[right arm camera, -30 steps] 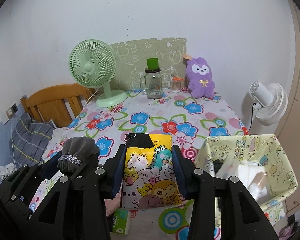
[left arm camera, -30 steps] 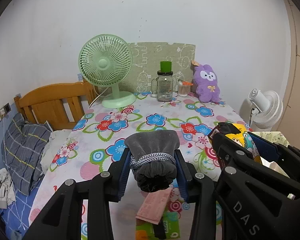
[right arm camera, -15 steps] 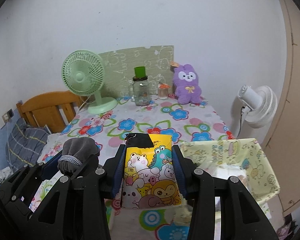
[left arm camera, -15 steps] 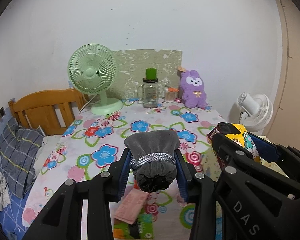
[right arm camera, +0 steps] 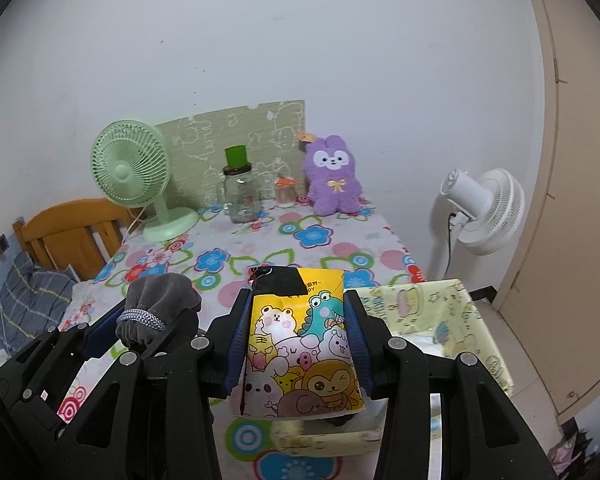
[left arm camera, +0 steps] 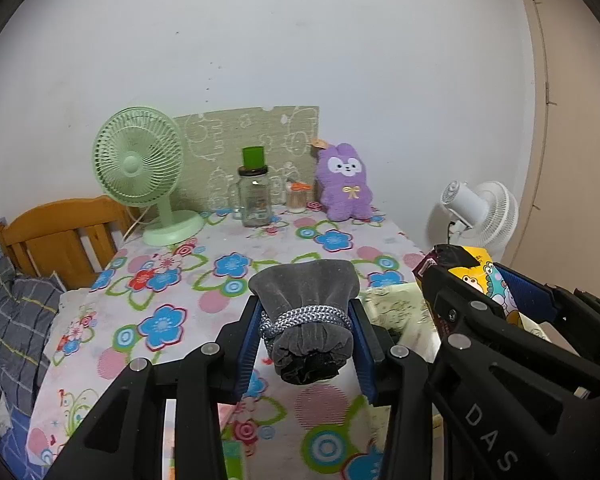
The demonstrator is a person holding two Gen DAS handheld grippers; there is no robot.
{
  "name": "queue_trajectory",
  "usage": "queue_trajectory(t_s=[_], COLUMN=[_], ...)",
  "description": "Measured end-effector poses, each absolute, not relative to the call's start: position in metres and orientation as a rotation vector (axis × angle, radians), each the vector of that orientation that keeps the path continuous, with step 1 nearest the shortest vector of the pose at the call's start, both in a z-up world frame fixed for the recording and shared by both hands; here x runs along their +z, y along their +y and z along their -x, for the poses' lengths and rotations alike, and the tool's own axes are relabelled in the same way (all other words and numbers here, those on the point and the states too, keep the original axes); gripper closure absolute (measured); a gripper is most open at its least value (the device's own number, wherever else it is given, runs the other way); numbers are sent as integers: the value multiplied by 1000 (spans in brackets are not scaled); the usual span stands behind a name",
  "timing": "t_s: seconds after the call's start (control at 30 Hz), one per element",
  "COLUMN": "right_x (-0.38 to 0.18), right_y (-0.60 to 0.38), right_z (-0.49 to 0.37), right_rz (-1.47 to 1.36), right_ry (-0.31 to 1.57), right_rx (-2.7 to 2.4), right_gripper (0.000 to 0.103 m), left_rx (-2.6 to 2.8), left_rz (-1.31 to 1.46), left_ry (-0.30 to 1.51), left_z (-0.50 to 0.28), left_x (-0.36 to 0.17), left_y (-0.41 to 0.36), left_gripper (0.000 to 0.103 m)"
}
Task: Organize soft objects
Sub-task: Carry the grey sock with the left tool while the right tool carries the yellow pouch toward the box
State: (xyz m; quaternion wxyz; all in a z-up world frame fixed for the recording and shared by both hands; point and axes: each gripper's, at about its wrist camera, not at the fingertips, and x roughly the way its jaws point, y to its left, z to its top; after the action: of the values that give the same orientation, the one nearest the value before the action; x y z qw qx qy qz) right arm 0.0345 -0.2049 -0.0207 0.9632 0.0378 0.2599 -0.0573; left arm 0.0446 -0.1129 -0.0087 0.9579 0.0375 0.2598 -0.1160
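Observation:
My left gripper [left arm camera: 306, 316] is shut on a grey velvet drawstring pouch [left arm camera: 306, 304] bound with a silver cord, held above the flowered table [left arm camera: 220, 264]. In the right wrist view that pouch [right arm camera: 156, 300] shows at the left. My right gripper [right arm camera: 298, 320] is shut on a yellow cartoon-animal packet [right arm camera: 300, 344] with a black top corner. The packet [left arm camera: 480, 270] also shows at the right edge of the left wrist view. A pale yellow fabric bin [right arm camera: 432, 308] sits just right of and below the packet, partly hidden by the fingers. A purple plush rabbit [left arm camera: 344, 184] stands at the table's back.
At the back stand a green desk fan [left arm camera: 140, 164], a glass jar with a green lid [left arm camera: 254, 196] and a patterned board [left arm camera: 252, 136]. A white floor fan [right arm camera: 480, 208] stands right of the table, a wooden bed frame [left arm camera: 60, 236] with a plaid pillow at the left.
Both grippers have drawn back from the table and drifted right, each keeping its hold. The table's back edge and the yellow bin sit further into view; the pink cloth near the front has slid out of view.

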Motion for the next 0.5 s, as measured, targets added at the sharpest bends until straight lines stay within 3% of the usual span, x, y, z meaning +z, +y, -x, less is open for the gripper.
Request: queue_trajectory(t_s=[0.5], right_x=[-20], right_y=[-256], right_z=[-28], right_rz=[-69], right_ry=[509], right_rx=[-201], right_gripper=[55], left_rx=[-324], left_rz=[-102], left_ry=[518], left_z=[-47], left_x=[-10], left_y=[-166], left_gripper=[61])
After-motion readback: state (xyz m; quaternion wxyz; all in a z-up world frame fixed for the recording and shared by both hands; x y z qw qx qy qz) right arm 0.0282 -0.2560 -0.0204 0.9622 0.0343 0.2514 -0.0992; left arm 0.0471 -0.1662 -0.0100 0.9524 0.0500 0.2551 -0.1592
